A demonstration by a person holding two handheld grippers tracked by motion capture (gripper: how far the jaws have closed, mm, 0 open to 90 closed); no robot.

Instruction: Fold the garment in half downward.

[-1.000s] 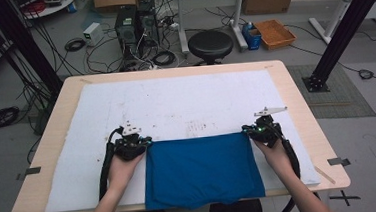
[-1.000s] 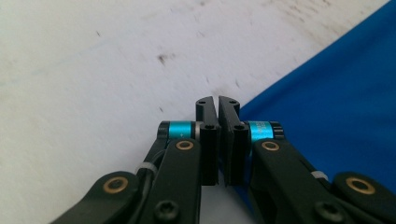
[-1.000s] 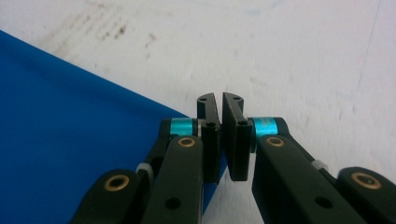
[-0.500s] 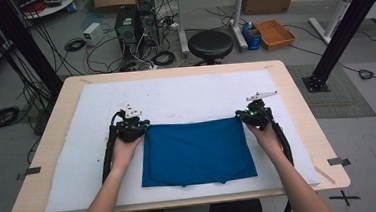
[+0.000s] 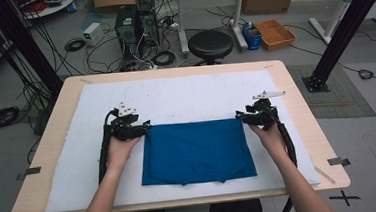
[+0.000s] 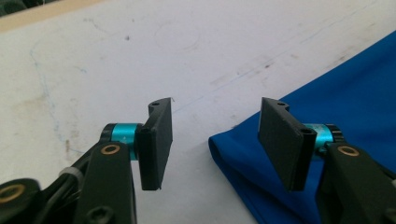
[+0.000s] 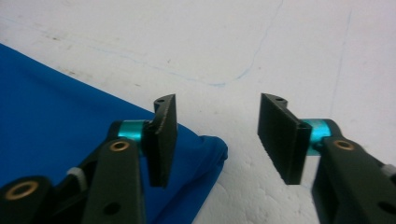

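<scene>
- Cloth (image 5: 197, 150), blue and folded flat, lies on the white mat (image 5: 190, 98) toward the person's side of the worktop (image 5: 296, 103), its near edge close to the mat's front edge.
- Its two far corners sit right by the two tongs, one at each side, and the fabric looks smooth with a small notch in the middle of its near hem.
- Left tongs (image 5: 145, 130) are at the cloth's far left corner; in the left gripper view (image 6: 215, 140) the jaws have just been opening and now stand wide, with the folded corner (image 6: 224, 144) lying low on the mat between them, and neither pad pressing on it.
- Right tongs (image 5: 241, 116) are at the far right corner; in the right gripper view (image 7: 217, 137) the jaws have just been opening too, wide apart, the cloth's rounded corner (image 7: 215, 149) lying under and beside one pad, with nothing gripped.
- Each hand, left (image 5: 121, 150) and right (image 5: 269, 136), comes in from the near edge with forearms flanking the cloth.
- Beyond the worktop, a black stool (image 5: 210, 43) stands on the floor, with a tangle of cables (image 5: 71, 44) and an orange tray (image 5: 275, 32) near it.
</scene>
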